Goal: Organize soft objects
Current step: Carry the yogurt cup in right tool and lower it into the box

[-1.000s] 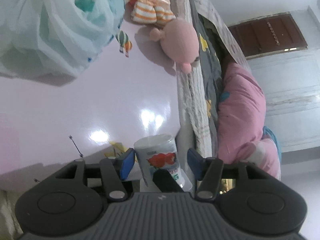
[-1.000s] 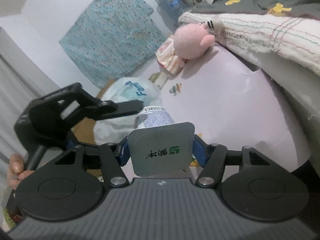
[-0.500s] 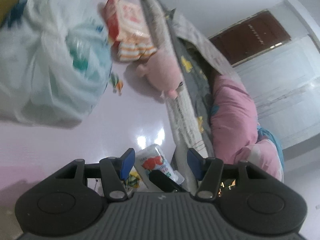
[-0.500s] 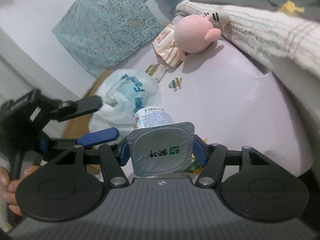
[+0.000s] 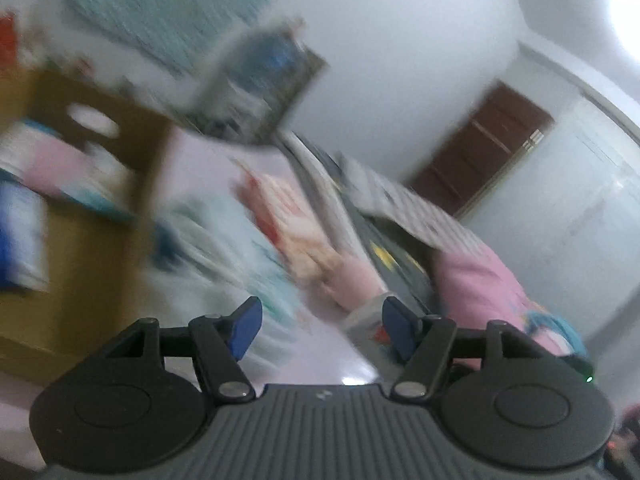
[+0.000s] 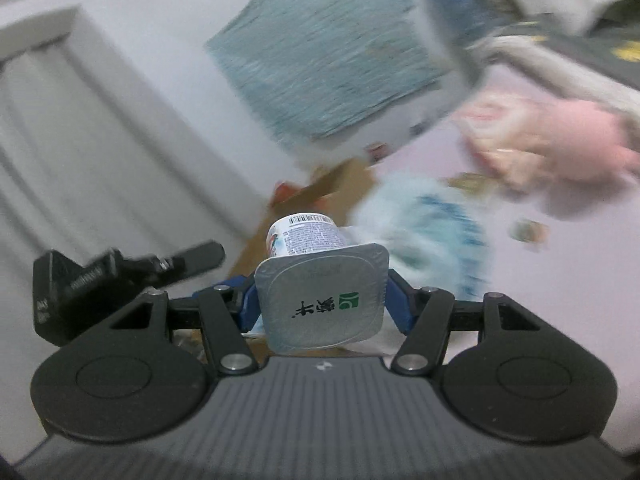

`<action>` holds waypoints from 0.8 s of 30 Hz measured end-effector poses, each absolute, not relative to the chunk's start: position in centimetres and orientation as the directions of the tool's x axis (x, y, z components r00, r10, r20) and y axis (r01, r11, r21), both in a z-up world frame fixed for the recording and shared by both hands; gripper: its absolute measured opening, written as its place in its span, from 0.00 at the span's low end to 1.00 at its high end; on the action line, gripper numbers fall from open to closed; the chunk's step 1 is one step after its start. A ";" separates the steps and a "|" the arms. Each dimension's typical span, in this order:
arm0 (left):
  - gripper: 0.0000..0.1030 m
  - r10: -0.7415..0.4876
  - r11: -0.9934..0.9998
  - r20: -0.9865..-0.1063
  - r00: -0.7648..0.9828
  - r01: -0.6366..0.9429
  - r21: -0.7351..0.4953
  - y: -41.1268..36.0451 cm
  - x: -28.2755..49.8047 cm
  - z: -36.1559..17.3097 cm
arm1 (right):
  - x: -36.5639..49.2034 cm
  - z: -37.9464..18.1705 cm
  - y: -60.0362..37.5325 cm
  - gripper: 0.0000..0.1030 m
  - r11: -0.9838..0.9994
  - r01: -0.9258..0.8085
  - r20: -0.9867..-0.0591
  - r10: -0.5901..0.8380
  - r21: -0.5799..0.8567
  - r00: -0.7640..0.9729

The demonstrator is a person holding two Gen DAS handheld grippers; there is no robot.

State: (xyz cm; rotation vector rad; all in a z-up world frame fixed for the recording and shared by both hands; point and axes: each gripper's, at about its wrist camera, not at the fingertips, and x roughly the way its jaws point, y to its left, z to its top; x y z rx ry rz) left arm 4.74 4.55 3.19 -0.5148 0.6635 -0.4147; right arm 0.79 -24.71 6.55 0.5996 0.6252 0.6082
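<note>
White walls (image 5: 400, 40) — brown door (image 5: 480, 148), blurred.

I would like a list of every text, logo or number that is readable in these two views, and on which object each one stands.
"蒙牛" with a green square logo: on the foil lid of the yogurt cup, held sideways in the right hand-held gripper.
Barcode and fine print on the cup's side: too small to read.
White lettering on the other hand-held gripper's black body: blurred, unreadable.
Left wrist view: everything is motion-blurred, no text is readable.
</note>
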 end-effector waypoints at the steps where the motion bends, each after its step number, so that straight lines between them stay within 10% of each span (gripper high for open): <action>1: 0.65 -0.481 0.810 -0.468 0.741 0.173 -0.560 5.9 4.3 3.4 | 2.1 7.2 -23.1 0.59 0.655 -0.357 -0.353 0.698 0.666 0.623; 12: 0.65 -0.198 0.793 -0.480 0.855 -0.149 -0.591 19.8 0.6 1.4 | 14.6 9.7 -3.6 0.59 0.602 -0.442 -0.549 0.795 0.665 0.258; 24: 0.65 -0.175 0.750 -0.472 0.864 -0.193 -0.632 25.2 0.1 -0.7 | 23.4 4.7 6.0 0.58 0.842 -0.365 -0.865 0.477 0.397 0.158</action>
